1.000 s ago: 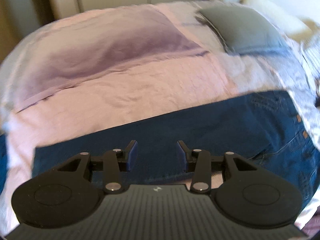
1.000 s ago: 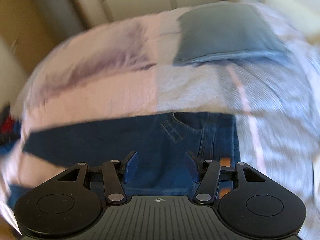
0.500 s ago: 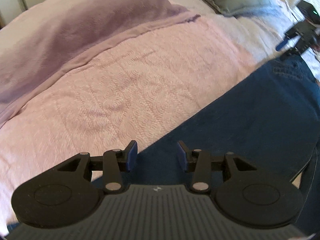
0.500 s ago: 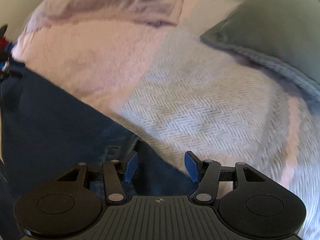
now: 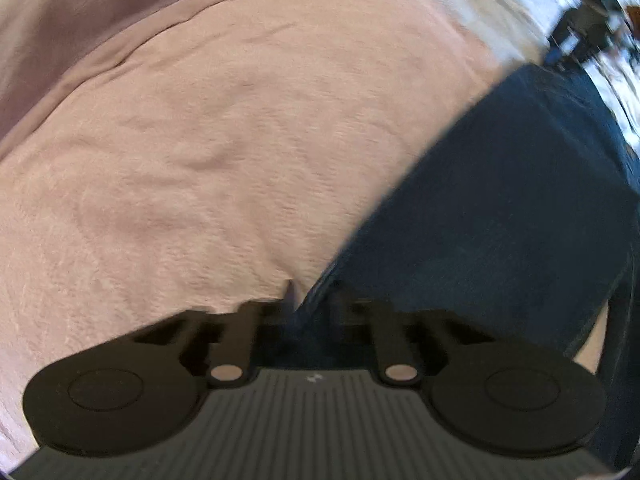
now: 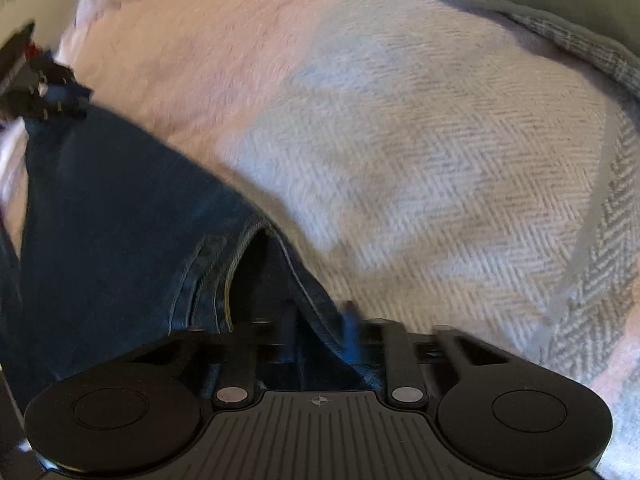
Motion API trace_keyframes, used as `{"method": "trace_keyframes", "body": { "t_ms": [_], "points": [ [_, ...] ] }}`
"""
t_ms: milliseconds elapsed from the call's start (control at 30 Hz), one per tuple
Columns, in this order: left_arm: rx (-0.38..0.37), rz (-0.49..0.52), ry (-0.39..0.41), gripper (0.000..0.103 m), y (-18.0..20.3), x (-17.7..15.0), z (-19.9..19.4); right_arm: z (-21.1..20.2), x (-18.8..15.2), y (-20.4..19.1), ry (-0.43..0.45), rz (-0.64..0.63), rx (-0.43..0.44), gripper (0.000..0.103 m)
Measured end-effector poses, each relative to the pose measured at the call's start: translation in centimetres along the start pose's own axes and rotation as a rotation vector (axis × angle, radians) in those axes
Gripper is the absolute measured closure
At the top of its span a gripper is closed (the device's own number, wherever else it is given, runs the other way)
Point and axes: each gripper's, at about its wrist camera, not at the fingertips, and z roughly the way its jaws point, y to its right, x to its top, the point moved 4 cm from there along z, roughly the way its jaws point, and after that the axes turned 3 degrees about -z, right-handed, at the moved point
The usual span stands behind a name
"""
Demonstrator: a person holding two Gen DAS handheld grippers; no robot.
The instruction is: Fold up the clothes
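The dark blue jeans (image 5: 500, 216) lie flat across the pink bedspread (image 5: 200, 160), stretched between my two claws. My left claw (image 5: 308, 304) has just been closing and now pinches the hem end of a leg. My right claw (image 6: 320, 320) has likewise just closed on the waistband, where stitched seams and a gaping opening show; through the blur the pads seem to bite denim. A grey herringbone blanket (image 6: 460, 160) lies just beside the waist.
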Motion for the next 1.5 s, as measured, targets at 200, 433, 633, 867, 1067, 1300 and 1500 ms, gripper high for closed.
{"method": "trace_keyframes", "body": {
  "t_ms": [200, 433, 633, 867, 1067, 1300, 1500],
  "points": [
    [0.175, 0.131, 0.144, 0.102, 3.9, -1.8, -5.4, -5.9, -1.7, -5.6, 0.168, -0.100, -0.224, 0.100],
    [0.272, -0.025, 0.422, 0.100, 11.5, -8.4, -19.4, -15.8, -9.6, -19.7, 0.409, -0.131, -0.532, 0.101],
    [0.215, -0.280, 0.259, 0.093, 19.5, -20.0, -19.9, -12.4, -19.5, -31.7, 0.275, -0.018, -0.596, 0.100],
    [0.135, -0.668, 0.175, 0.080, 23.8, -27.3, -17.0, -5.1, -26.0, -34.4, 0.128, 0.391, -0.456, 0.071],
    [0.131, -1.002, 0.323, 0.070, 21.4, -27.8, -16.6, -7.3, -28.2, -30.6, 0.481, 0.962, -0.209, 0.058],
    [0.216, -1.252, 0.425, 0.063, 15.3, -28.5, -15.3, -7.4, -32.5, -26.6, 0.770, 1.389, 0.015, 0.058],
    [0.161, -1.357, 0.497, 0.071, 14.3, -28.5, -14.3, -8.3, -36.0, -24.3, 0.889, 1.513, 0.078, 0.058]
  ]
}}
